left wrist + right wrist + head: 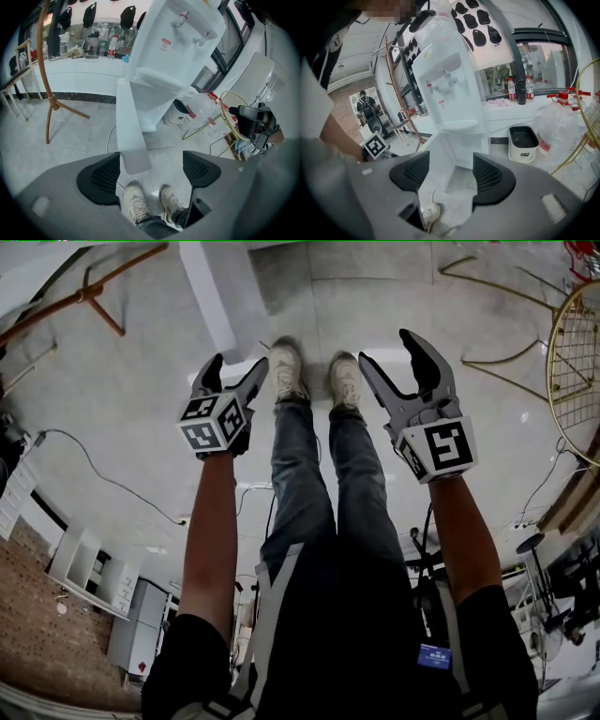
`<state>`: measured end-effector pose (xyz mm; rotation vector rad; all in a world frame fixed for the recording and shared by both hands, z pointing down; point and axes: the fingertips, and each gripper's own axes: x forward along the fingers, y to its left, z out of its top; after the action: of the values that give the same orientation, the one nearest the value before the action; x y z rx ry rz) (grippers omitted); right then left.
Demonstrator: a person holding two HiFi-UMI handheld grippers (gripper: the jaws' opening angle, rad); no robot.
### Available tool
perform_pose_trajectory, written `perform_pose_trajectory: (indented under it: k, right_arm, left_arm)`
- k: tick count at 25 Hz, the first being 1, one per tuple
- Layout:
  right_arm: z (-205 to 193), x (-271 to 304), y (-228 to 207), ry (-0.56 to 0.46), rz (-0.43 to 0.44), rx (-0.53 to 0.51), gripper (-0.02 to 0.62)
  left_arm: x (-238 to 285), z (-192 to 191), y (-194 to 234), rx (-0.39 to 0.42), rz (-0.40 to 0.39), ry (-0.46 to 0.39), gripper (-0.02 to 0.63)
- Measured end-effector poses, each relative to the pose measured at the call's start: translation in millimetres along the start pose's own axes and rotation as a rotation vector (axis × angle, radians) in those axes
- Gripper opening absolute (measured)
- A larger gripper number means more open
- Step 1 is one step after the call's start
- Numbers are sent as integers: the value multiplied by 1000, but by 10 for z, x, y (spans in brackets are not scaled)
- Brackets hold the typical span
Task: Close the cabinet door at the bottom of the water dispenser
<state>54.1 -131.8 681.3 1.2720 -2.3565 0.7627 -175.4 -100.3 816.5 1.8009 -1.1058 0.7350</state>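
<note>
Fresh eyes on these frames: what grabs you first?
The white water dispenser stands straight ahead, its bottom cabinet door swung wide open toward the person. In the head view, the left tongs and right tongs are both open and empty, held out above the person's shoes on the pale tiled floor.

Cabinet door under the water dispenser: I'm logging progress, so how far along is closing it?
Done: nothing yet; the cabinet door stands swung wide open from the water dispenser. In hand: the left gripper and right gripper are both open and empty, neither gripping the door. Left: reach the door and push it shut.
</note>
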Motion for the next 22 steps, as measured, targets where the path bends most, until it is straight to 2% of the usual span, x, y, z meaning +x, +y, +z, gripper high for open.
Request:
perform_pose_trajectory:
  k: [13,22]
  right_arm:
    - [-77,-302,-461,-18,-83,39,281]
    - [-102,-352,-685,-31,-138,89,279]
  left_arm:
    - [392,125,-746,102,-122,69,422]
    - [623,363,-888,168,-163,103,420]
